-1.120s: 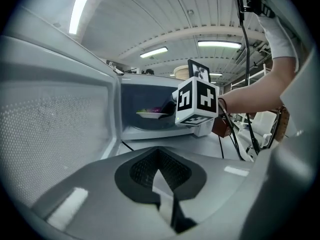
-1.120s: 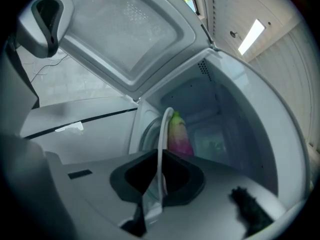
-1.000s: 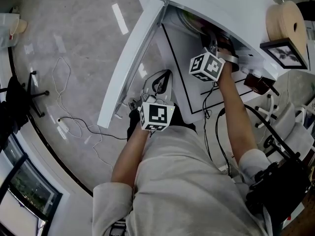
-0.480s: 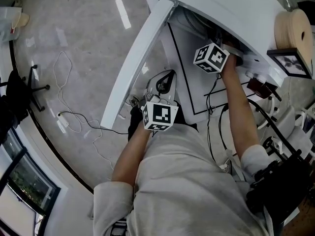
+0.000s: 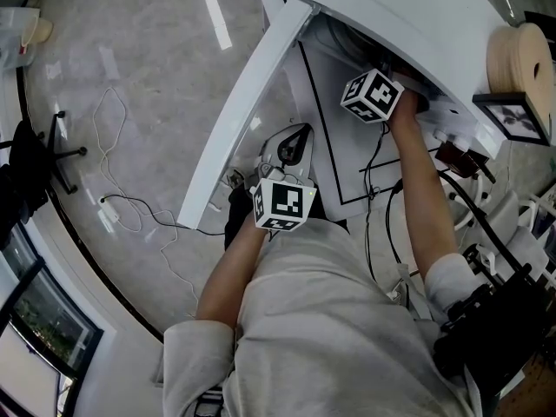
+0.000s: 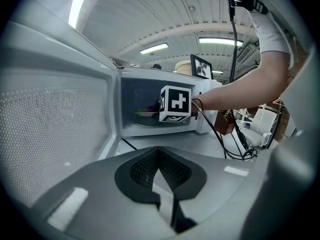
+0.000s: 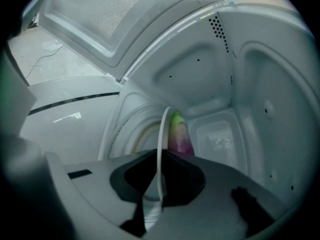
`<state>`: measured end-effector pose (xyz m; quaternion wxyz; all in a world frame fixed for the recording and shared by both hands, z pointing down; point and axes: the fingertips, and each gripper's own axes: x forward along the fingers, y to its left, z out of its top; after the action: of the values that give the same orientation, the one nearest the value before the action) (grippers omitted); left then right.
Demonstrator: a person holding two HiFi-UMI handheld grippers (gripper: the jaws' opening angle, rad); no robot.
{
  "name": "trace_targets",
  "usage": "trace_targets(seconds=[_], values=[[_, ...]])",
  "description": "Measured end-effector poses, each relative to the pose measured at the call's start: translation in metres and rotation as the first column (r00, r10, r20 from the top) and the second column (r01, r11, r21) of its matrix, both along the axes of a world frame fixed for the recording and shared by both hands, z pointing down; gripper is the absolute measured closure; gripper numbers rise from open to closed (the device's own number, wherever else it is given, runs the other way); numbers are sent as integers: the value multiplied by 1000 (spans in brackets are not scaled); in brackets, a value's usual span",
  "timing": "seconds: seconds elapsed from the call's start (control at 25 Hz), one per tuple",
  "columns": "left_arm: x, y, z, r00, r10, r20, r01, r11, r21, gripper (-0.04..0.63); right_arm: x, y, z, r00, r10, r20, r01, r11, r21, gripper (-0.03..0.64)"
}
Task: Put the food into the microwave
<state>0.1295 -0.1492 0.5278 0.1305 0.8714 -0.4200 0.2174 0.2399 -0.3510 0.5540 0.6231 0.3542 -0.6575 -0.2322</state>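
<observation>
Right gripper has carried the plate deeper into the microwave since a second ago; the left gripper has stayed put.

The right gripper's jaws are clamped on the near rim of the plate, which shows edge-on straight ahead of it, inside the cavity and over the turntable; whether it already rests there I cannot tell. The food, a purple piece with a green tip, lies on the plate just beyond the jaws, its long axis running away from the gripper and the green tip pointing at the back wall. The left gripper is closed on nothing, held back outside by the open door, so the right hand is the nearer one.
</observation>
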Motion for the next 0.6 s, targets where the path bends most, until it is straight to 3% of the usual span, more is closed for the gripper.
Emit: trace_targets(seconds=[0.16, 0.4, 0.6], values=[[1, 0, 0, 1000, 6, 5, -6, 1000, 0, 589, 5, 0, 5, 1000, 29, -12, -29, 999, -45, 581], [0, 2, 1, 999, 17, 33, -17, 1000, 6, 588, -7, 10, 1, 979, 113, 171, -77, 976, -203, 495], [1, 3, 0, 999, 28, 33, -28, 1000, 7, 588, -13, 21, -5, 970, 124, 210, -68, 964, -255, 462]])
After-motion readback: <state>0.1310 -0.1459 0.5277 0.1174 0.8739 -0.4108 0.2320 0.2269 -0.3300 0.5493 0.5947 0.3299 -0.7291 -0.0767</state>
